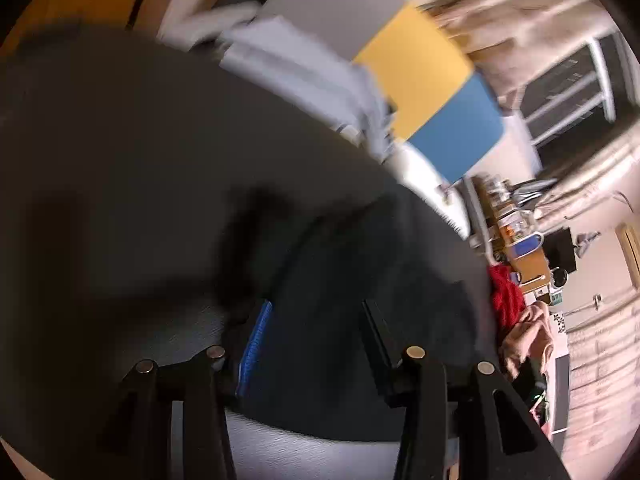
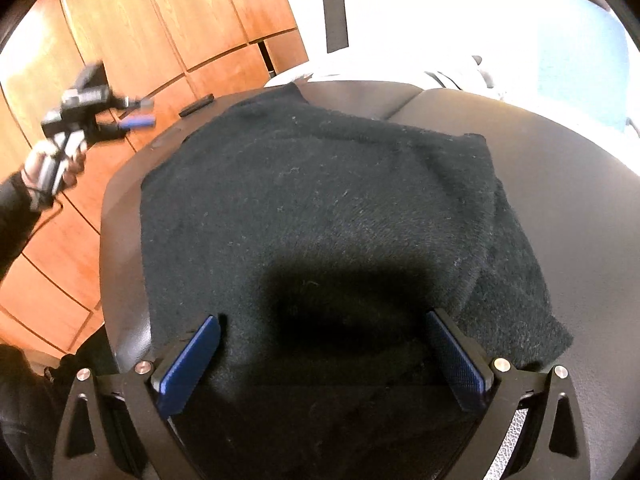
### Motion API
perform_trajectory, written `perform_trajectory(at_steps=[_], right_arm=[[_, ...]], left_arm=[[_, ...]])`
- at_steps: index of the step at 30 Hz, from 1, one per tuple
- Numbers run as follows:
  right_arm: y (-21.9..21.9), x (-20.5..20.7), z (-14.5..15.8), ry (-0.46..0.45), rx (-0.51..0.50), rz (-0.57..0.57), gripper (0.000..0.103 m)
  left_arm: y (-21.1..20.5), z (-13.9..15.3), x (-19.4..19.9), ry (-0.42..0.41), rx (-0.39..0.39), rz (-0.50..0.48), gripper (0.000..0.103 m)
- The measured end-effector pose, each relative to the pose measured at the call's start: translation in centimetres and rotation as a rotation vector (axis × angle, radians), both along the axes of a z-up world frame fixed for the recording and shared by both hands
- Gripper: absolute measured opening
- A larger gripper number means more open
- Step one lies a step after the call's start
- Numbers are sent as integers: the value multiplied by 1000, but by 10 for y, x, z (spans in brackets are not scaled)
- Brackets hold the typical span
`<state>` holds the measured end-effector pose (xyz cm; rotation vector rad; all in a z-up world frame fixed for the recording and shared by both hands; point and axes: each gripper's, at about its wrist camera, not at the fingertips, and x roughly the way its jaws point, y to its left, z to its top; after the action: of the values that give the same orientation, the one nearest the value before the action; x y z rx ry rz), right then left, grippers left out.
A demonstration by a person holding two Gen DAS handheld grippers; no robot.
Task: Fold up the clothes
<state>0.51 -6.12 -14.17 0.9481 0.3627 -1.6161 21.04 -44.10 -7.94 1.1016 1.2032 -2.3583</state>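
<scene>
Wooden floor (image 2: 132, 12) of reddish-brown boards, sunlit, with a small dark object (image 2: 197, 105) lying on it. Dark leather-like seat surface (image 2: 560, 160) fills the foreground. Pale wall (image 2: 400, 8) behind, a dark upright panel (image 2: 335, 10) against it. Left wrist view, blurred: yellow panel (image 1: 416, 68) adjoining a blue panel (image 1: 460, 124), window with white frame (image 1: 576, 92), beige curtains (image 1: 520, 12), cluttered desk (image 1: 516, 236), red cloth (image 1: 506, 292).

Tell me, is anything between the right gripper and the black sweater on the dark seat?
Nothing visible. The right gripper sits right over the black sweater with its jaws spread and only fabric between them. The left gripper is off to the side over the wooden floor, clear of the seat.
</scene>
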Motion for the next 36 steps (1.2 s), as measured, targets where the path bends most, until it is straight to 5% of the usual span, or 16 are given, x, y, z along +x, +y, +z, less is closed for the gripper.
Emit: perform_trajectory(at_steps=[6, 15, 16, 18, 19, 24, 28, 36], right_arm=[[4, -7, 1, -60, -30, -38, 103], [-3, -12, 3, -91, 0, -45, 103], [-4, -12, 2, -88, 7, -45, 103], [-4, -11, 3, -85, 13, -50, 103], [-5, -10, 3, -83, 16, -52, 103], [-6, -7, 3, -73, 30, -52, 103], [-9, -5, 3, -62, 50, -30, 103], [0, -4, 2, -50, 16, -9, 103]], left_arm=[[-25, -43, -14, -17, -6, -108, 71], [-25, -64, -74, 134, 107, -348, 81], [-22, -64, -81, 140, 113, -368, 80], [-19, -67, -92, 123, 116, -368, 53], [-18, -69, -96, 119, 122, -356, 15], [-30, -72, -75, 257, 259, -161, 11], [-19, -49, -62, 413, 347, -101, 11], [51, 26, -92, 528, 331, -169, 10]])
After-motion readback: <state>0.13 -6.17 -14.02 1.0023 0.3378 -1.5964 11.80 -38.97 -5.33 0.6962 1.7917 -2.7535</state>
